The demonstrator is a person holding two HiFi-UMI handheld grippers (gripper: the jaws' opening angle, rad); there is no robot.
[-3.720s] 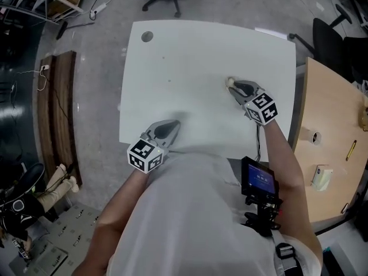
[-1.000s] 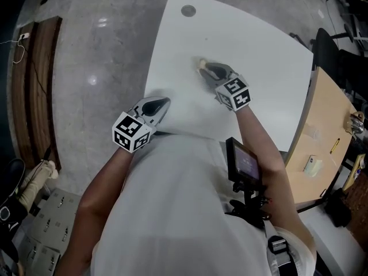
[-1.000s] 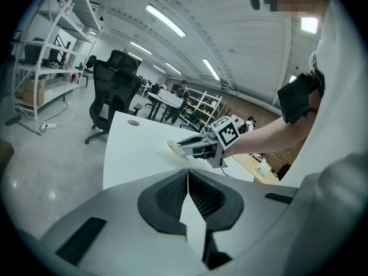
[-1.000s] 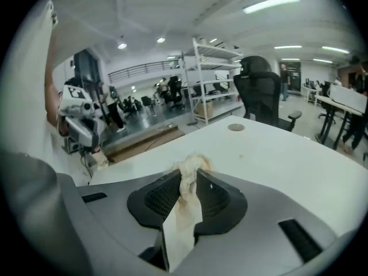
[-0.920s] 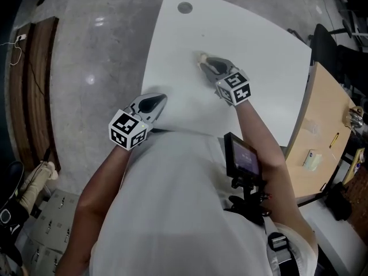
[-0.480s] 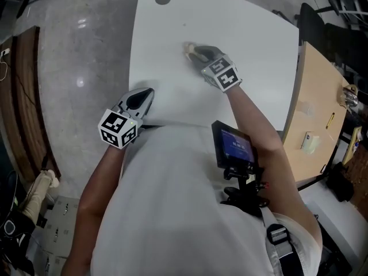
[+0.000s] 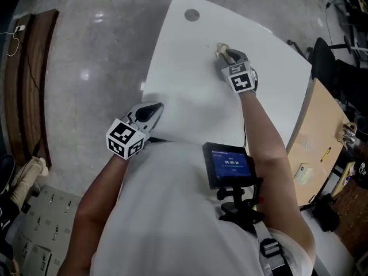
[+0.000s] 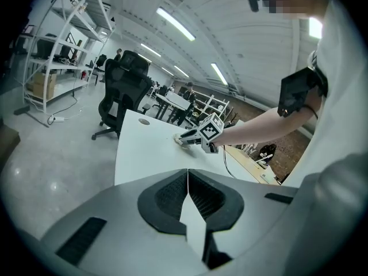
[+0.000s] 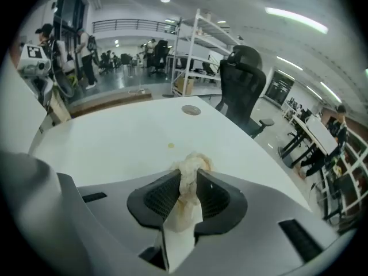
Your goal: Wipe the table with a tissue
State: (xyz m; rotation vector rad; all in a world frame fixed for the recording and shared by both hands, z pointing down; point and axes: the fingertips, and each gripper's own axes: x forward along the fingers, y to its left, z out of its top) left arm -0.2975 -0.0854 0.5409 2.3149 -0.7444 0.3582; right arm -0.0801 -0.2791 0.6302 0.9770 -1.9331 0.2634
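The white table fills the middle of the head view. My right gripper points down at its far part, shut on a crumpled, stained tissue that touches the tabletop. In the right gripper view the tissue is pinched between the jaws of that gripper, bulging out past the tips. A small yellow spot lies on the table just beyond it. My left gripper rests at the table's near left edge, shut with nothing in it. In the left gripper view its jaws meet, and the right gripper shows further off.
A round cable hole sits near the table's far corner. A wooden desk with small items stands to the right, with a dark office chair beside it. A small screen hangs at the person's chest. Grey floor lies to the left.
My right gripper has slid the tissue across the table, to the right and further from the person. The left gripper has stayed at the near edge.
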